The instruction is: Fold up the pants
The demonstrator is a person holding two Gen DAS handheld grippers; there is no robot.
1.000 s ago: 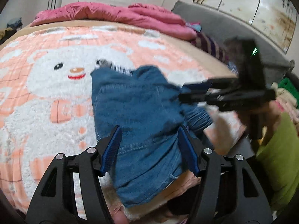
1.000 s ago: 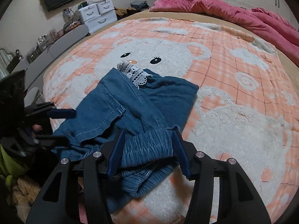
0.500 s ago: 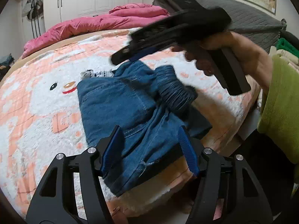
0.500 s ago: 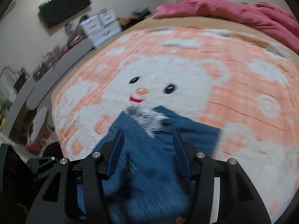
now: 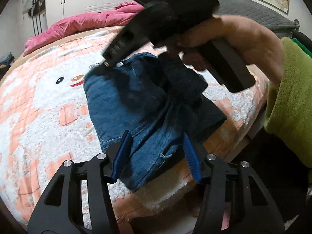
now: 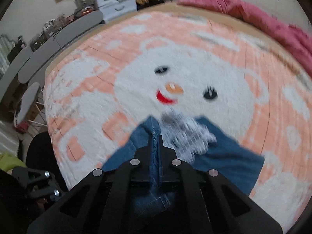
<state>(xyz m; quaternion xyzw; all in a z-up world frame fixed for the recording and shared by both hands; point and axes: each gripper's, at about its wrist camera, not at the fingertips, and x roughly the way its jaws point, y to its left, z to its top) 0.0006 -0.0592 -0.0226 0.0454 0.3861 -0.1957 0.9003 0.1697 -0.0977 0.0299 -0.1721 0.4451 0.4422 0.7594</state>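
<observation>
Blue denim pants (image 5: 124, 101) lie bunched on a pink and white snowman blanket (image 5: 39, 117). My left gripper (image 5: 157, 156) hovers at their near end. Its jaws are closing, the cloth lies between the blue pads (image 5: 122, 152), and they do not press it. A hand (image 5: 243, 39) holds my right gripper (image 5: 109, 60) over the far end of the pants. In the right wrist view that gripper (image 6: 155, 148) is shut on a stitched denim seam beside the white lace trim (image 6: 187, 134). The rest of the pants (image 6: 230, 156) spreads to the right, blurred.
A pink quilt (image 5: 78, 23) is heaped along the far side of the bed. The bed's edge (image 5: 239, 136) drops off to the right, by a green sleeve (image 5: 292, 107). White drawers (image 6: 115, 2) and a grey bench (image 6: 58, 37) stand beyond the bed.
My right gripper swept across the pants to their lace end and shut on the seam there. My left gripper's jaws narrowed a little around the near end.
</observation>
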